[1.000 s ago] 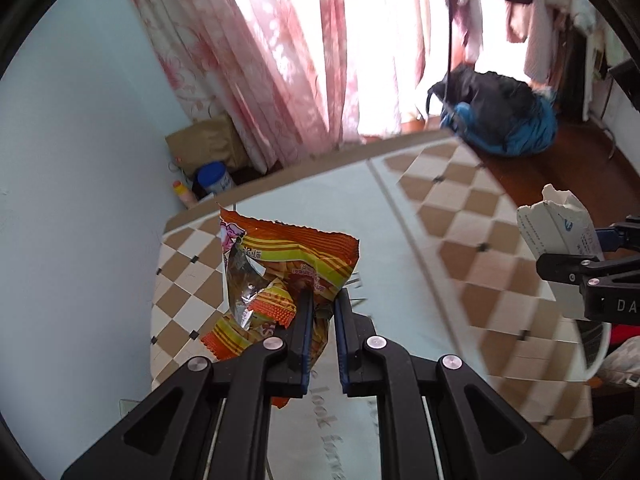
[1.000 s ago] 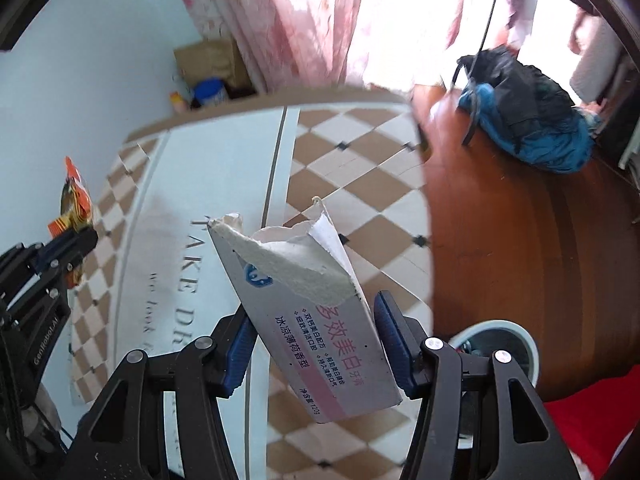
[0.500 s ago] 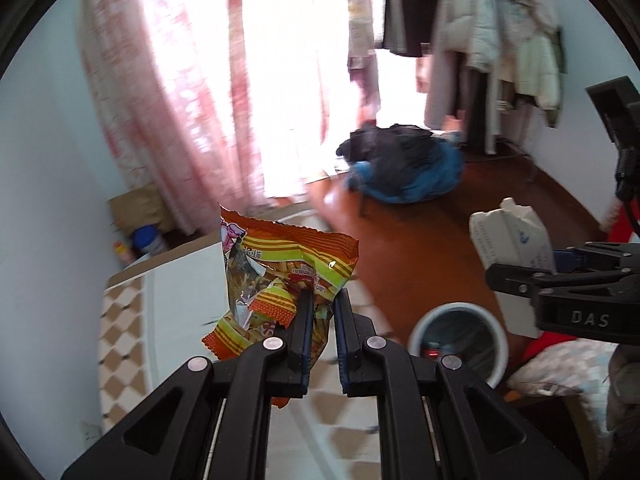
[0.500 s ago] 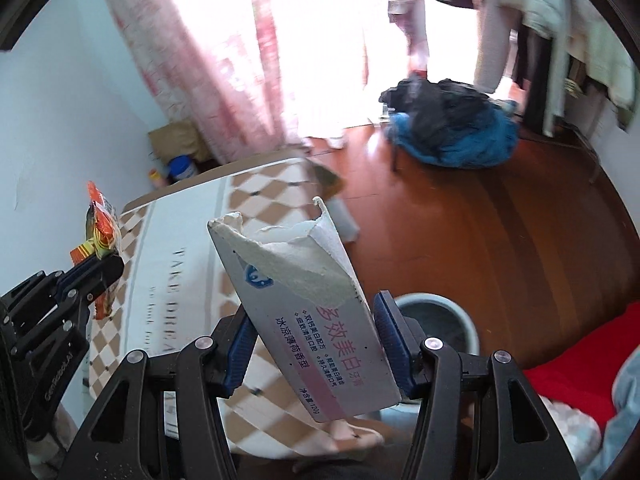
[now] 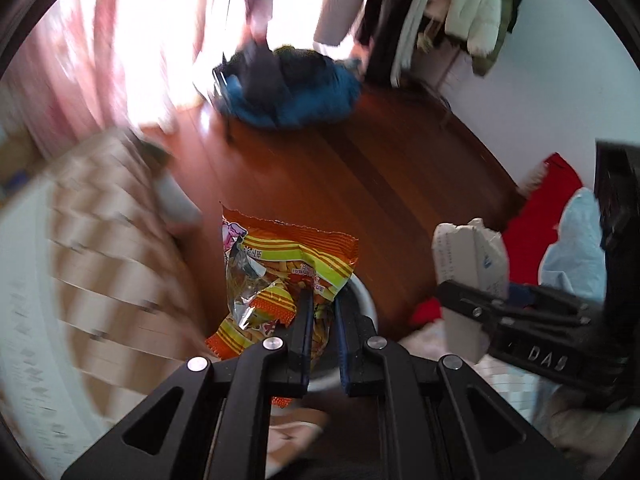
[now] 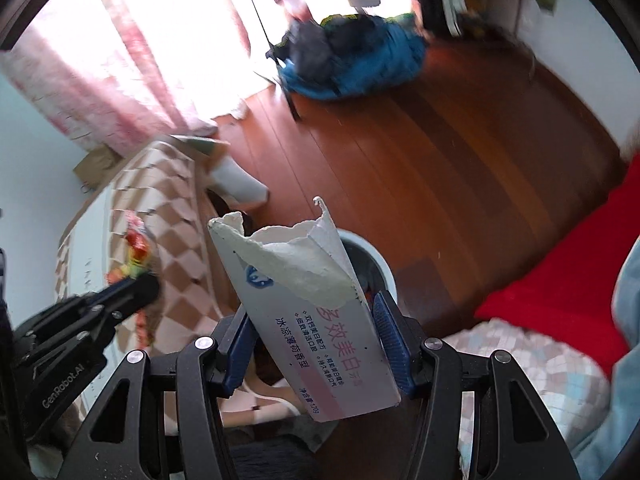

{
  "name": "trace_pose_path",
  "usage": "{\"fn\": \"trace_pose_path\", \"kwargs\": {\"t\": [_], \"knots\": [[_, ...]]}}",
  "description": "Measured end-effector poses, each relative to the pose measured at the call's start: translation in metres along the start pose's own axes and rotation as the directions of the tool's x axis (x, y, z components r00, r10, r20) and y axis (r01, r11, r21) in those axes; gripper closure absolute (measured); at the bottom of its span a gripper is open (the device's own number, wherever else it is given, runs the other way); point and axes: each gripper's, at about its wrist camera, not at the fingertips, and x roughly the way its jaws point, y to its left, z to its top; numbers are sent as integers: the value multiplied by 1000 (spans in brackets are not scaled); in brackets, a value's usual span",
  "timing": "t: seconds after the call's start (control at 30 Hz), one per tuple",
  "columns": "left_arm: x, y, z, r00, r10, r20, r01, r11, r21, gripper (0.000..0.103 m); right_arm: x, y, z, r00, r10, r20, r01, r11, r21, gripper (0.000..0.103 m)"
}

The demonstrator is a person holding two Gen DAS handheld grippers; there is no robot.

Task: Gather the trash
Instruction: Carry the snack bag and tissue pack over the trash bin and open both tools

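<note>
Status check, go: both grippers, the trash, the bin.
Left gripper shut on snack wrapper. Right gripper shut on torn box. White bin on the floor below them, nothing blocking.

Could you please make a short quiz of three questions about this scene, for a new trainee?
1. True or false: the left gripper is shut on the snack wrapper.
2. What does the right gripper hold? A) a bottle B) a torn carton C) nothing
3. Fill in: in both views a white-rimmed ___ shows on the wooden floor, partly hidden behind the held trash.

Key: 1 true; 2 B; 3 bin.
</note>
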Motion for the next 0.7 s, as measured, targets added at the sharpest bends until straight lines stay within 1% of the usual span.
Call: {"fn": "trace_pose_path", "kwargs": {"t": [0.03,0.07,0.1,0.17,0.23,0.3,0.37,0.4,0.43,0.47,0.5,0.6,0.67,0.7], "knots": [[17,0,0,998,-39,-40,38,999,-27,94,12,-10,-1,1000,3,-18,-3,1000,16,44],[33,1,2,995,-64,-77,60,997,-52,93,23,-19,-3,999,6,-36,-5,1000,29,44],[52,2,3,989,-91,-115,81,993,-84,93,40,-30,-4,998,11,-63,-8,999,45,44],[79,4,4,978,-125,-165,105,987,-124,93,64,-42,-6,995,15,-98,-9,998,67,44],[107,9,6,966,-150,-211,117,980,-161,93,93,-54,-9,990,31,-138,-18,995,94,44],[132,14,6,954,-146,-260,97,976,-195,93,116,-64,-10,985,40,-170,-21,994,112,44],[149,18,6,948,-133,-289,72,974,-213,85,139,-70,-11,979,51,-200,-24,991,135,44],[158,21,5,945,-119,-303,53,975,-217,69,152,-74,-11,975,58,-213,-26,989,147,44],[162,23,5,943,-121,-311,51,973,-225,43,160,-76,-12,973,63,-221,-28,987,157,44],[166,26,5,941,-120,-317,46,971,-233,32,167,-76,-11,971,69,-230,-31,986,165,44],[170,29,4,940,-114,-322,35,970,-240,23,175,-77,-11,967,77,-242,-35,985,172,44],[174,36,5,940,-81,-331,0,971,-238,23,196,-77,-10,960,87,-266,-37,981,189,43],[175,40,3,940,-49,-338,-31,974,-226,11,205,-78,-10,954,100,-281,-43,978,202,43],[172,42,1,941,-25,-336,-53,974,-221,4,210,-79,-12,950,110,-291,-47,975,216,39]]}}
